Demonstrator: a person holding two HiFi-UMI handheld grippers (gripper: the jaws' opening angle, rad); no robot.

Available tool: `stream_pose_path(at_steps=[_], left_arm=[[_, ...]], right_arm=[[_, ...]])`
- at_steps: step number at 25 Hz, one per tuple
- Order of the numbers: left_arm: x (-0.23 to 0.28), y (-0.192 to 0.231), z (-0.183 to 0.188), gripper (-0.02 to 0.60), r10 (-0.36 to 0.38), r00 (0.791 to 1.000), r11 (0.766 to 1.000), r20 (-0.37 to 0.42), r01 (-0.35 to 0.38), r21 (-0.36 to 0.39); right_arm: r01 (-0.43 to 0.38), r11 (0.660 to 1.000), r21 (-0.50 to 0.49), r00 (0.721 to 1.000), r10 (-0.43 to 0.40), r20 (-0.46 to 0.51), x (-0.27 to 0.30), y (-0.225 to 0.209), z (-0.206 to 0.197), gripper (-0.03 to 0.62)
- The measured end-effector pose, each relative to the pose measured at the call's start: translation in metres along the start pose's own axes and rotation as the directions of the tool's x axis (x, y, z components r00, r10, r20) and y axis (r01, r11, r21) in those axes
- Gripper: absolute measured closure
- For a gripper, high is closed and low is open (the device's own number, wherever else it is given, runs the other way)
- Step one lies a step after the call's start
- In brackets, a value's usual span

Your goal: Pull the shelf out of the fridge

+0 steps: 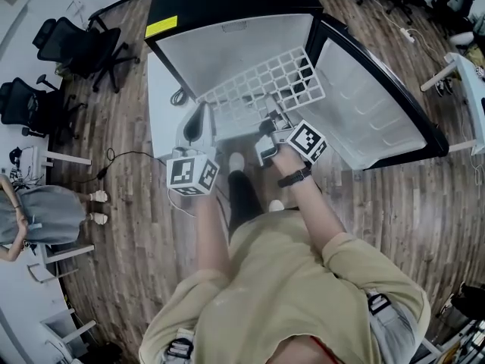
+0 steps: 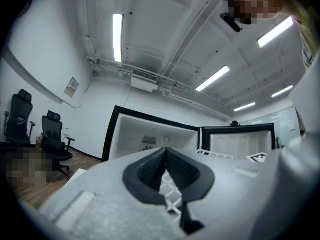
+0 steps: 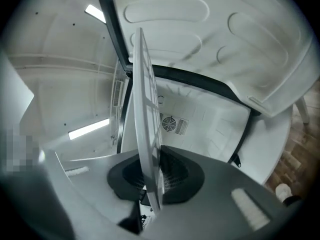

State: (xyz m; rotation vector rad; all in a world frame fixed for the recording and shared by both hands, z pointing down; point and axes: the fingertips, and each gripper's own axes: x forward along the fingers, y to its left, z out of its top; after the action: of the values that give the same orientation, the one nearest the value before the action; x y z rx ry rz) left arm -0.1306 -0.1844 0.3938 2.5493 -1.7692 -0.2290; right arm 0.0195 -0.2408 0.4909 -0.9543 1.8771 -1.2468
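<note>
The black fridge (image 1: 227, 6) stands open, its door (image 1: 371, 105) swung out to the right. A white wire-grid shelf (image 1: 265, 89) sticks out of the white interior toward me. My right gripper (image 1: 273, 133) is shut on the shelf's front edge. In the right gripper view the shelf (image 3: 147, 109) runs edge-on between the black pads of that gripper (image 3: 152, 176). My left gripper (image 1: 198, 123) hovers just left of the shelf's near-left corner. Its jaws (image 2: 165, 151) meet at the tips with nothing held, and a bit of grid (image 2: 170, 191) shows behind them.
Two black office chairs (image 1: 76, 48) (image 1: 30, 108) stand at the left, with a person (image 1: 38, 211) seated below them. A cable (image 1: 114, 158) lies on the wooden floor. A white table (image 1: 470, 82) is at the right edge. A white panel (image 1: 163, 105) flanks the fridge's left side.
</note>
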Motion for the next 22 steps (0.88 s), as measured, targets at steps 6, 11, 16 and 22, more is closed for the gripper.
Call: stream_pose_path(at_steps=[6, 11, 16, 22], left_arm=[[-0.009, -0.003, -0.006, 0.581, 0.038, 0.999, 0.999, -0.023, -0.037, 0.023], [-0.014, -0.012, -0.007, 0.581, 0.056, 0.998, 0.996, -0.041, -0.053, 0.073], [-0.017, -0.016, -0.006, 0.581, 0.055, 0.998, 0.997, -0.037, -0.052, 0.058], [-0.013, -0.016, -0.004, 0.581, 0.062, 0.997, 0.995, -0.039, -0.059, 0.086]], right_arm=[[-0.044, 0.979, -0.201, 0.999, 0.038, -0.032, -0.016, 0.028, 0.005, 0.562], [-0.046, 0.89, -0.455, 0.998, 0.021, -0.059, -0.03, 0.053, 0.008, 0.562], [-0.035, 0.71, -0.703, 0.998, -0.016, -0.065, -0.037, 0.076, 0.011, 0.563], [0.0, 0.52, -0.854, 0.999, -0.036, -0.022, -0.036, 0.093, 0.018, 0.563]])
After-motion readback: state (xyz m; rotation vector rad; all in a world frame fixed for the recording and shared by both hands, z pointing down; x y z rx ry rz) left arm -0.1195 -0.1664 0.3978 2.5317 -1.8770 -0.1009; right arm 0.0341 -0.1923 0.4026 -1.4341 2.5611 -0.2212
